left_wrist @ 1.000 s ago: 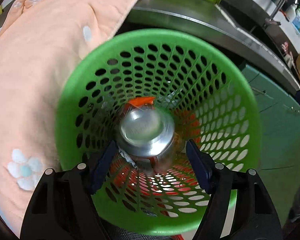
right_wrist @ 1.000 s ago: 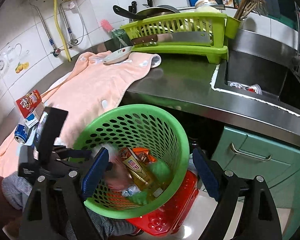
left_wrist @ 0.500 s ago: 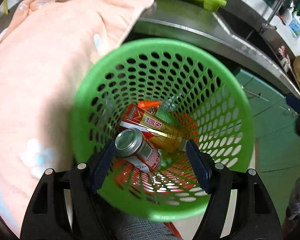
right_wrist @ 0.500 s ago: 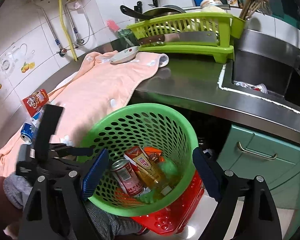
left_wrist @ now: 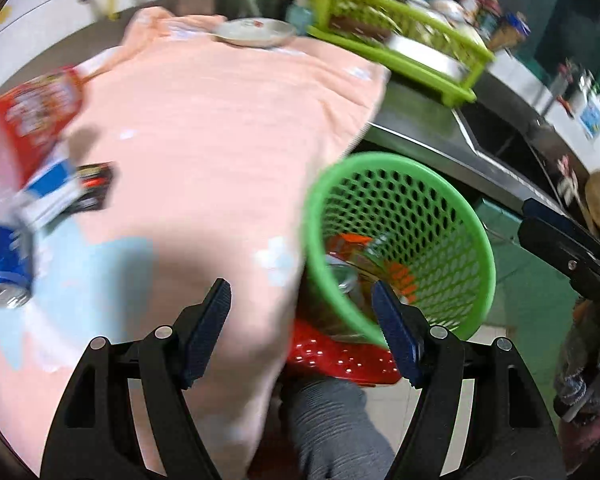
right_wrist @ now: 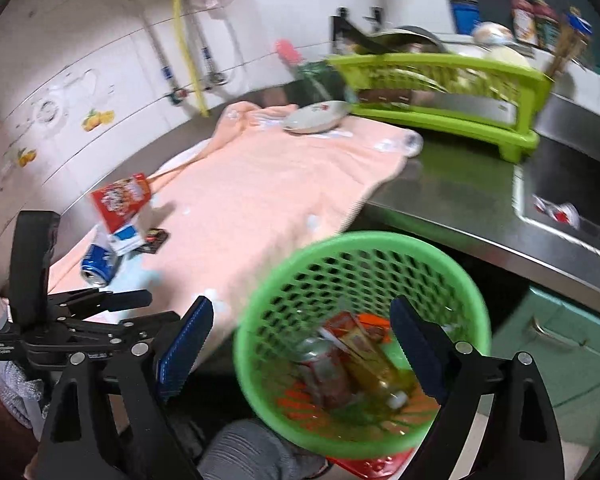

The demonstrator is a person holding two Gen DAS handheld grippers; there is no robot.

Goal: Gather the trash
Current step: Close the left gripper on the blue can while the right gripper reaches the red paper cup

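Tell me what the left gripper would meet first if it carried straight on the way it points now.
Probably the pink towel near its hanging edge, beside the green basket; the left gripper has nothing between its jaws, and blur leaves depth uncertain.

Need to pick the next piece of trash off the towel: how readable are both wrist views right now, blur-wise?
Left wrist: heavy motion smear, red carton and blue can streaked, labels unreadable. Right wrist: milder blur, same can and carton recognisable; green basket rim smeared; fisheye bends the counter edge.
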